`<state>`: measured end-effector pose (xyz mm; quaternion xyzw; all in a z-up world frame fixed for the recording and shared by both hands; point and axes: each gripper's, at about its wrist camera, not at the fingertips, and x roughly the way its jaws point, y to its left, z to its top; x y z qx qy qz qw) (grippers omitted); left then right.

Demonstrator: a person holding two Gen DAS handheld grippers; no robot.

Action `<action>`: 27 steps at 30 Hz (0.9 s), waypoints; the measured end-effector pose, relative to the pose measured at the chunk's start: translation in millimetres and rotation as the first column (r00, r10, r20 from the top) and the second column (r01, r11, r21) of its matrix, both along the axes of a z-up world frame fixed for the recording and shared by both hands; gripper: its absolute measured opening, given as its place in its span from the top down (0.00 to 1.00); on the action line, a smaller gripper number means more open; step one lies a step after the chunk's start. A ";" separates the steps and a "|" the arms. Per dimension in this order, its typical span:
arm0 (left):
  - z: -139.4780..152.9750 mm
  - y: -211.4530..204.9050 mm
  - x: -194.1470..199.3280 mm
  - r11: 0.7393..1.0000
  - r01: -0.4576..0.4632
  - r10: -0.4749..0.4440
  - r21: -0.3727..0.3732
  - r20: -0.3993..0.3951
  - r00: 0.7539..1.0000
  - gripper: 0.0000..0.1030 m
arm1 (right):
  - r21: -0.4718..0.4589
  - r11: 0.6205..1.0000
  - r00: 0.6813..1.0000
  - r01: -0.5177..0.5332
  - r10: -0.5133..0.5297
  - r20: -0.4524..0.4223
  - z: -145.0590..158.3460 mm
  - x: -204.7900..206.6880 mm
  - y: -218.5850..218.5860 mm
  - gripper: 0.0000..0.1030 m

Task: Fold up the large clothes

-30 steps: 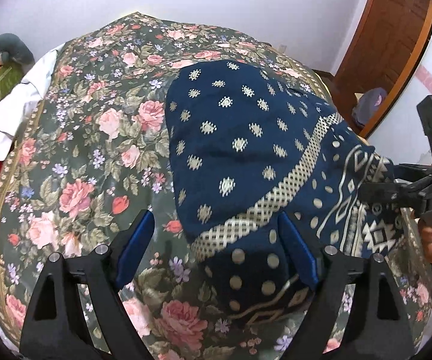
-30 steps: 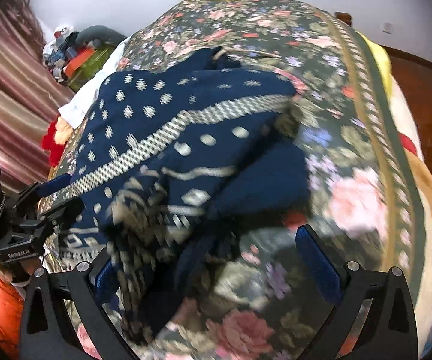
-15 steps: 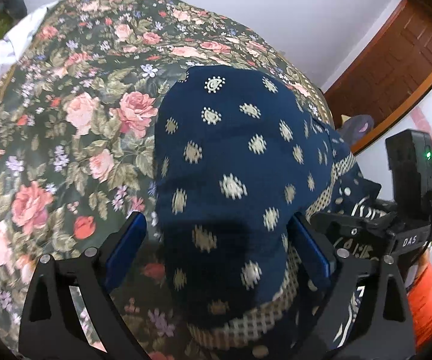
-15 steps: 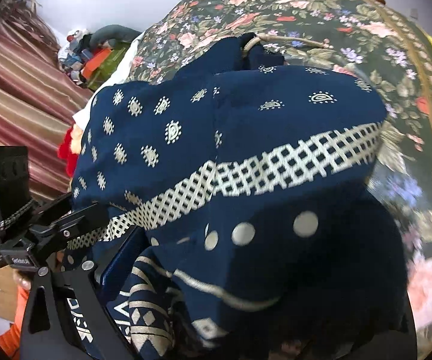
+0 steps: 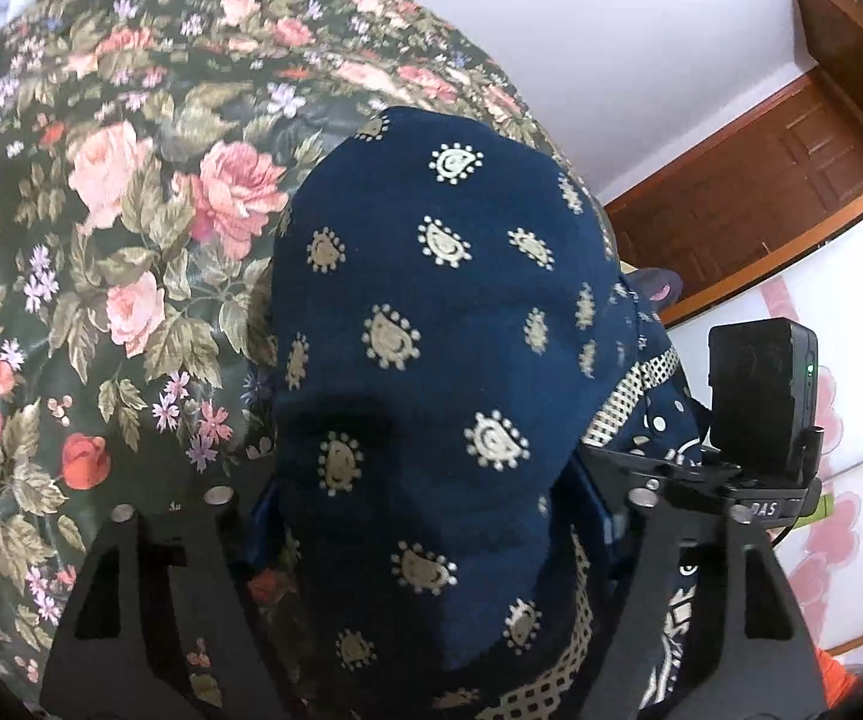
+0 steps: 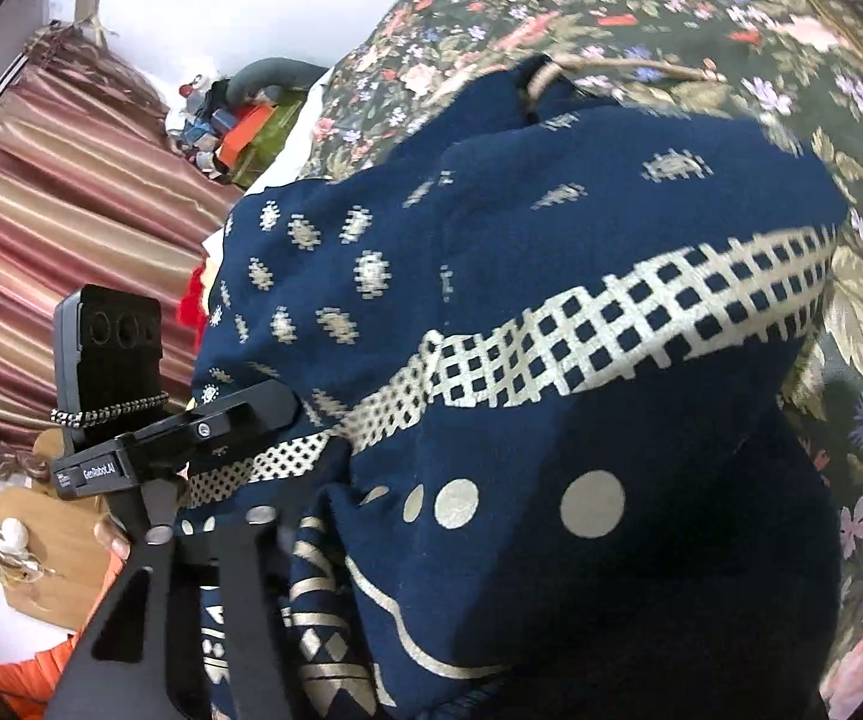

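Note:
A navy garment (image 5: 431, 372) with gold paisley dots and a gold lattice band lies bunched on the floral bedspread (image 5: 101, 210). My left gripper (image 5: 425, 516) is shut on a fold of it, cloth draped over both fingers. In the right wrist view the garment (image 6: 551, 360) fills the frame and covers my right gripper (image 6: 491, 630); only its left finger (image 6: 239, 600) shows, pressed into the cloth. The two grippers sit side by side: the right gripper's body appears in the left wrist view (image 5: 755, 420), the left gripper's in the right wrist view (image 6: 131, 420).
The bedspread (image 6: 731, 30) stretches away ahead. A wooden door (image 5: 791, 180) and white wall stand right of the bed. Striped curtains (image 6: 59, 240) and a pile of toys and boxes (image 6: 239, 120) are at the left.
Both grippers closed from wide open onto the garment's near edge and lifted it. The cloth now rises up and fills both views, and the two grippers have come close together.

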<state>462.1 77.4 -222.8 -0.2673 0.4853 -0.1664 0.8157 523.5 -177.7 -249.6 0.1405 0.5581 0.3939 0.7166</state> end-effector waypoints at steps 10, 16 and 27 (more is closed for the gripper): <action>60.9 3.4 -34.1 0.999 0.019 -0.024 0.047 0.100 0.995 0.43 | -0.001 1.000 0.996 -0.003 0.003 0.089 59.3 -25.4 21.7 0.62; 105.4 26.1 -67.9 0.999 -0.006 0.000 0.033 0.163 0.987 0.43 | 0.002 1.000 0.985 -0.029 0.028 0.169 111.1 -56.4 38.6 0.62; 145.1 86.0 -131.2 0.995 -0.074 0.060 0.059 0.215 0.975 0.43 | -0.033 0.995 0.963 -0.096 0.101 0.252 157.4 -120.0 100.0 0.64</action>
